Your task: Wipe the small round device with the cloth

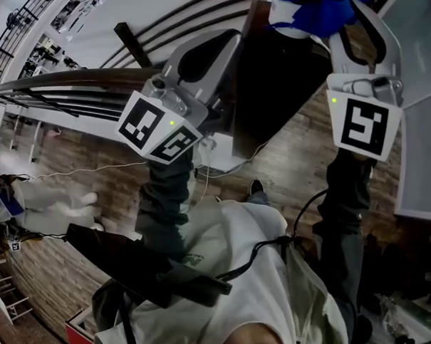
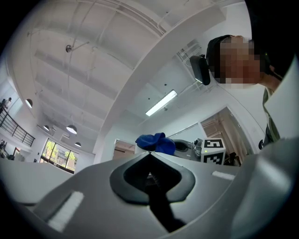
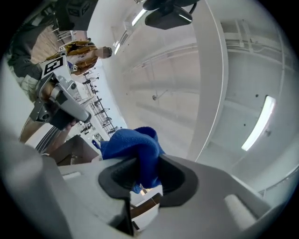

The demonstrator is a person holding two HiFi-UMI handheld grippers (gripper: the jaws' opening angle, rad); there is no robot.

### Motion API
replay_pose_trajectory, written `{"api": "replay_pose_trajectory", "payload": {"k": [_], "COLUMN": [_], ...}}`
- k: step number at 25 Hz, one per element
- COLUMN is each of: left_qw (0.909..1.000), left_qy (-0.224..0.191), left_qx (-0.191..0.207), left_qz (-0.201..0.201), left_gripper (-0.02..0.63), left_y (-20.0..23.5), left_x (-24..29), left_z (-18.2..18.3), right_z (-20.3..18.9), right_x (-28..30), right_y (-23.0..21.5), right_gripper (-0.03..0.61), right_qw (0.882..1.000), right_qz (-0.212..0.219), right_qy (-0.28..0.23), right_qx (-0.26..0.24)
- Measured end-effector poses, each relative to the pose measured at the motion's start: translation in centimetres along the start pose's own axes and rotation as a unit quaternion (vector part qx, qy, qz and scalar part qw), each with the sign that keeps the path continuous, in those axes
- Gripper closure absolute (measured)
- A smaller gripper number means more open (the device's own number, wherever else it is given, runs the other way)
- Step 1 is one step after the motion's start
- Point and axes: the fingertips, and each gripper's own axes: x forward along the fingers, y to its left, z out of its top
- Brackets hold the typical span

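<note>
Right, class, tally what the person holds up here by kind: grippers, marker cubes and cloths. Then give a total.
Grippers: 2, the left gripper shut and empty, the right gripper shut on the blue cloth.
Marker cubes: 2, the left cube and the right cube.
Blue cloths: 1.
Total: 5.

My sleeves (image 1: 164,194) are dark grey, centre and right of the head view; lower down, a pale shirt (image 1: 267,291) crossed by a black cable (image 1: 258,251). My left hand-held gripper (image 2: 149,155) and right hand-held gripper (image 3: 142,161) have grey shells and black-and-white marker cubes (image 1: 159,128)
</note>
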Motion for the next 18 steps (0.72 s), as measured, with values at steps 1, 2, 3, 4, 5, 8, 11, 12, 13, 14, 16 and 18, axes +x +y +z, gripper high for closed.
{"api": "replay_pose_trajectory", "payload": {"k": [1,2,3,4,5,8,11,12,13,14,16,18], "left_qw": [1.0000,1.0000,1.0000,1.0000,0.9999,0.9999,0.9999,0.9999,0.9999,0.9999,0.9998,0.9998], "left_qy": [0.000,0.000,0.000,-0.001,-0.001,0.000,0.000,0.001,0.001,0.002,0.002,0.003], "left_qx": [0.000,0.000,0.000,0.000,-0.001,-0.006,-0.009,-0.010,-0.011,-0.012,-0.013,-0.015], "left_qz": [0.001,0.003,0.005,0.008,0.010,0.013,0.013,0.012,0.012,0.011,0.011,0.010], "left_gripper": [0.611,0.611,0.611,0.611,0.611,0.611,0.611,0.611,0.611,0.611,0.611,0.611], "left_y": [0.0,0.0,0.1,0.3,0.4,0.6,0.6,0.5,0.5,0.5,0.4,0.2], "left_x": [0.0,-0.1,-0.2,-0.4,-0.6,-0.9,-0.8,-0.8,-0.8,-0.7,-0.7,-0.6], "left_z": [-0.1,-0.2,-0.2,-0.2,-0.2,-0.2,-0.4,-0.5,-0.6,-0.7,-0.8,-0.9], "right_z": [-0.4,-1.0,-1.5,-1.8,-1.8,-1.6,-1.4,-1.3,-1.1,-0.7,0.8,2.2], "right_x": [-0.4,-0.9,-1.3,-1.7,-2.1,-2.6,-2.5,-2.3,-2.0,-1.6,-0.1,1.6], "right_y": [0.7,1.5,2.3,3.0,3.5,3.9,2.7,1.8,0.7,-0.3,-2.0,-2.8], "right_gripper": [0.472,0.472,0.472,0.472,0.474,0.474,0.472,0.472,0.472,0.472,0.472,0.472], "right_qw": [1.000,1.000,1.000,0.999,0.999,0.998,0.998,0.999,0.999,0.999,1.000,1.000], "right_qz": [0.002,0.007,0.015,0.021,0.026,0.037,0.034,0.025,0.015,0.006,0.000,0.009], "right_qy": [0.004,0.010,0.016,0.017,0.014,0.011,0.005,0.007,0.012,0.014,0.006,-0.002], "right_qx": [0.005,0.011,0.017,0.025,0.033,0.046,0.043,0.040,0.035,0.028,0.010,-0.003]}}
